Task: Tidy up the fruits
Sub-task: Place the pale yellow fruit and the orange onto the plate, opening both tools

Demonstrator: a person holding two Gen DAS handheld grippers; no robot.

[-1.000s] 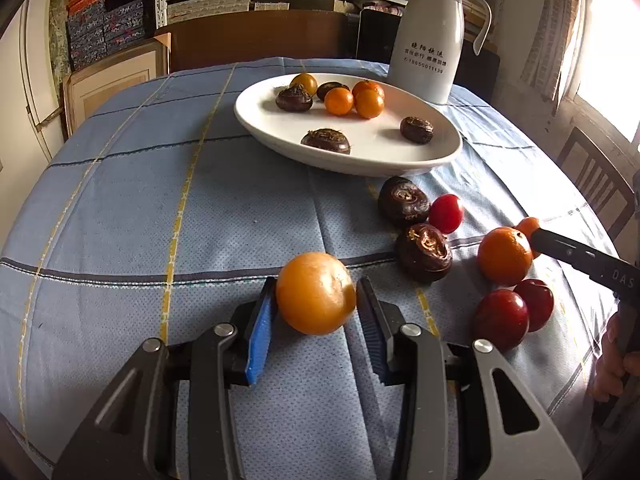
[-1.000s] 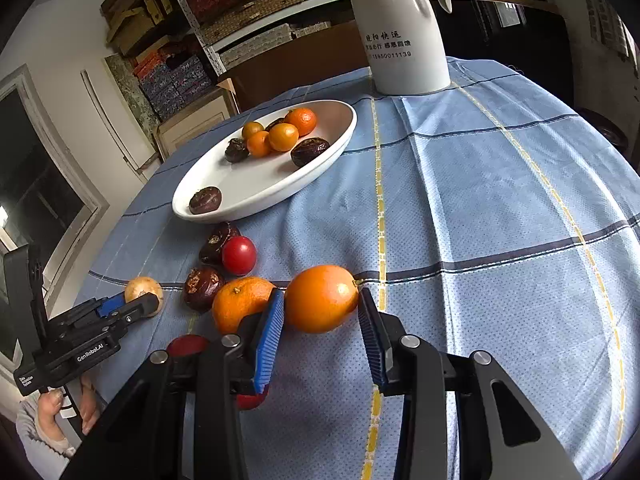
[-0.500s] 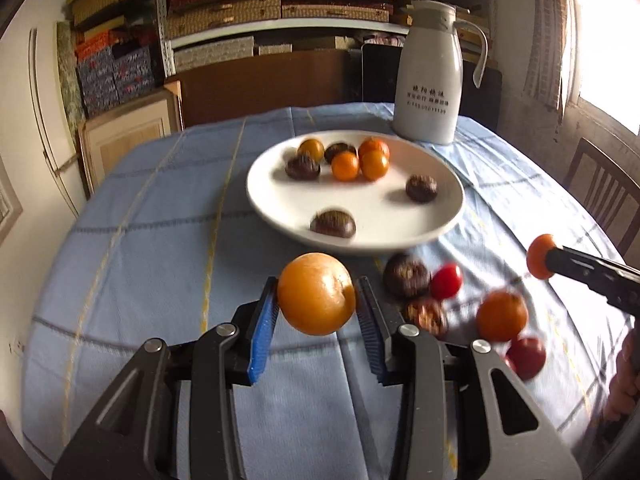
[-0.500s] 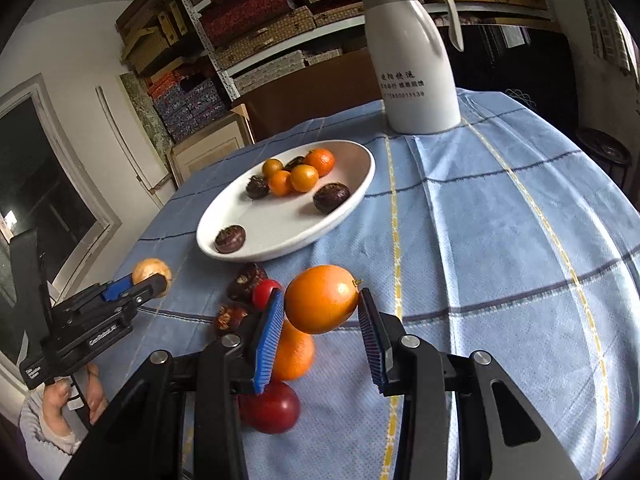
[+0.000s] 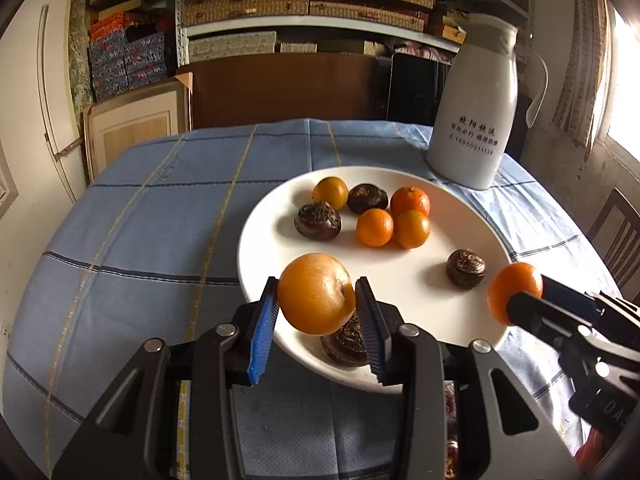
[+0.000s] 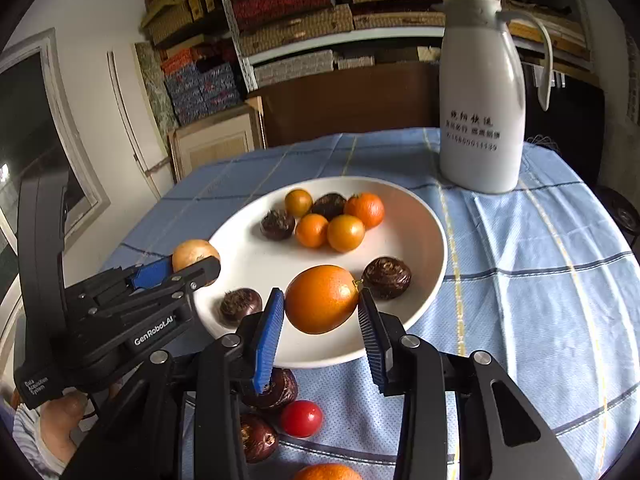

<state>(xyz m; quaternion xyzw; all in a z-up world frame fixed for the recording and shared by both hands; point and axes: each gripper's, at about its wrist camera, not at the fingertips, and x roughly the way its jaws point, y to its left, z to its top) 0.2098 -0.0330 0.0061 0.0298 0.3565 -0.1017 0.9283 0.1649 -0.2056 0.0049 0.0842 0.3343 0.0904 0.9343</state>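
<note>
Altogether, white plate (image 6: 424, 216) carries four orange fruits, four dark ones.

Glossy white plate (image 5: 496, 240), woven cloth tablecloth (image 5: 160, 216), matt blk plastic gripper (image 5: 316, 316)

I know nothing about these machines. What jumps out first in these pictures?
Two black handheld grippers, left gripper and right gripper, each pinch a round orange fruit over the near edge of a white oval plate. The plate already holds small oranges and dark brown water chestnuts, with a tall white thermos jug behind it.
</note>
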